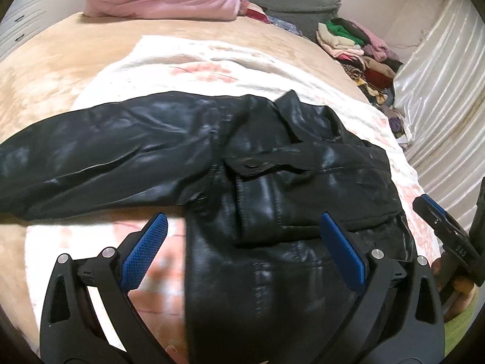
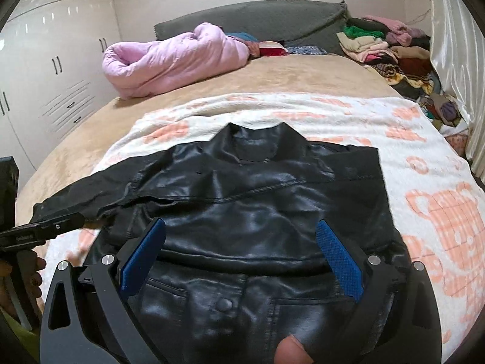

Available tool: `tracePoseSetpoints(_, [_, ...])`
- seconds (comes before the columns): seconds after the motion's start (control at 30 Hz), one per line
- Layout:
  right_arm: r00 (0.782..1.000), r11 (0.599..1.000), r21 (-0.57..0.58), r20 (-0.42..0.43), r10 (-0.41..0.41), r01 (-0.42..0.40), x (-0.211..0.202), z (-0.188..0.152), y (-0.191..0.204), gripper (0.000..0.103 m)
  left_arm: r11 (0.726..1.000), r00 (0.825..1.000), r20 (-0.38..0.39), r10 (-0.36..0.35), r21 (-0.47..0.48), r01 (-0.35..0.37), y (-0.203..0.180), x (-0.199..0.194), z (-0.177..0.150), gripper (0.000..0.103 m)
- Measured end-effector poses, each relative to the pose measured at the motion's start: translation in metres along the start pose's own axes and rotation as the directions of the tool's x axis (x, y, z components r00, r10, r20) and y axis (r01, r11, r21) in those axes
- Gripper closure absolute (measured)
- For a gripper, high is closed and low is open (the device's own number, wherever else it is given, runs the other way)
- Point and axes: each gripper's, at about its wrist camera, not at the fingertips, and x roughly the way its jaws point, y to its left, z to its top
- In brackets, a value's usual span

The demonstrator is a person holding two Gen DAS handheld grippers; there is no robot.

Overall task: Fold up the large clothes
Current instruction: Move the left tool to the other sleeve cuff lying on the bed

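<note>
A black leather jacket (image 1: 272,166) lies front up on a white and peach patterned blanket (image 1: 188,69) spread over the bed. One sleeve (image 1: 91,151) stretches out flat to the left. My left gripper (image 1: 242,216) hangs open just above the jacket's left side, with nothing between its blue pads (image 1: 145,251). In the right wrist view the jacket (image 2: 257,188) has its collar far from me and a straight right edge. My right gripper (image 2: 241,223) is open above the chest, holding nothing. Each gripper shows at the edge of the other's view: right gripper (image 1: 439,221), left gripper (image 2: 57,224).
A pink quilt (image 2: 169,57) is bundled at the head of the tan bed cover (image 2: 303,72). A heap of mixed clothes (image 2: 388,45) lies at the far right beside a shiny curtain (image 1: 439,91). White wardrobes (image 2: 45,60) stand on the left. A fingertip (image 2: 291,348) shows at the bottom.
</note>
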Motion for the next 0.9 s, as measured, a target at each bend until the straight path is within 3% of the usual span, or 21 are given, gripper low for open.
tracePoseSetpoints(0.33, [0.998, 0.997, -0.051, 0.016, 0.061, -0.060, 0.002, 0.012, 0.048, 0.004, 0.997, 0.998, 0.051, 0.035, -0.067, -0.032, 0.038, -0.029, -0.002, 0.010])
tracePoseSetpoints(0.73, [0.992, 0.986, -0.117, 0.026, 0.125, -0.121, 0.002, 0.029, 0.111, 0.004, 0.987, 0.993, 0.111, 0.033, -0.162, -0.014, 0.074, -0.054, -0.003, 0.010])
tracePoseSetpoints(0.9, [0.988, 0.978, -0.146, 0.020, 0.152, -0.148, 0.005, 0.033, 0.137, 0.004, 0.979, 0.987, 0.133, 0.092, -0.191, -0.065, 0.088, -0.062, -0.003, 0.010])
